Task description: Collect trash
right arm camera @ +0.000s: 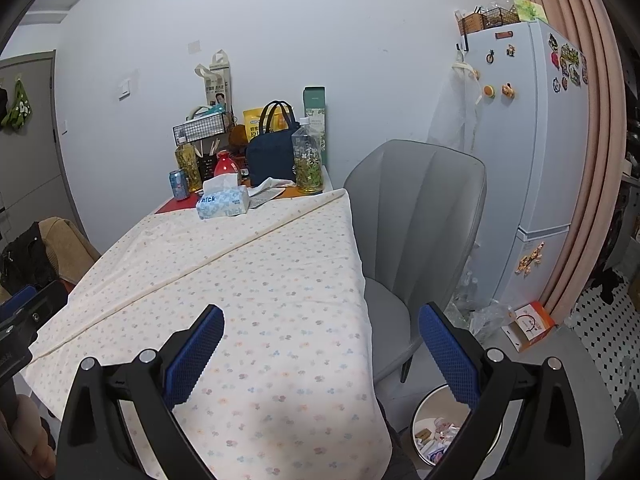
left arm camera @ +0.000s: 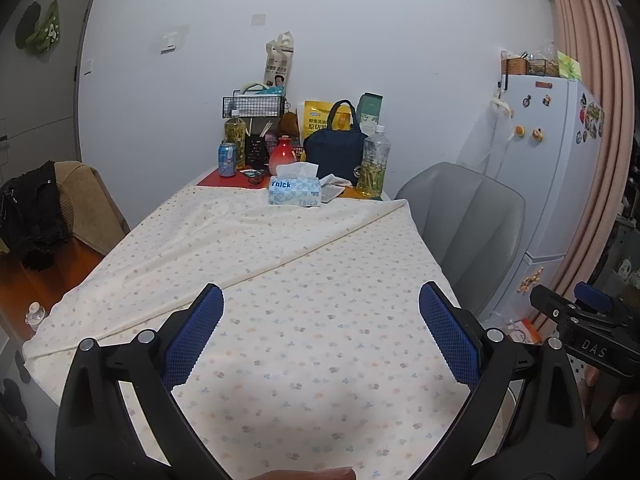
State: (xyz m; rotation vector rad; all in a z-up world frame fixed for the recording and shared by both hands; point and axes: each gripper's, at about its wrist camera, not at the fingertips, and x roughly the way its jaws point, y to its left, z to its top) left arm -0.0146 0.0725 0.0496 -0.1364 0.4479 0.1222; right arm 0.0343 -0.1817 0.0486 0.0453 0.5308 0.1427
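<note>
My left gripper [left arm camera: 322, 288] is open and empty over the near end of the table's floral cloth [left arm camera: 304, 240]. My right gripper [right arm camera: 322, 309] is also open and empty, over the cloth's [right arm camera: 248, 280] right front corner. A crumpled white paper [left arm camera: 334, 180] [right arm camera: 272, 184] lies at the far end beside a blue tissue box [left arm camera: 295, 191] [right arm camera: 223, 202]. A blue drink can [left arm camera: 227, 159] [right arm camera: 179, 185] and two tea bottles [left arm camera: 375, 166] [right arm camera: 307, 156] stand there too. On the floor below my right gripper, a round bin [right arm camera: 430, 394] holds wrappers.
A grey chair [right arm camera: 416, 216] stands right of the table, with a white fridge [right arm camera: 532, 152] behind it. Plastic bags and an orange box [right arm camera: 530, 326] lie on the floor by the fridge. A brown chair with dark clothes [left arm camera: 36, 212] is on the left. A navy bag [left arm camera: 334, 150] crowds the far end.
</note>
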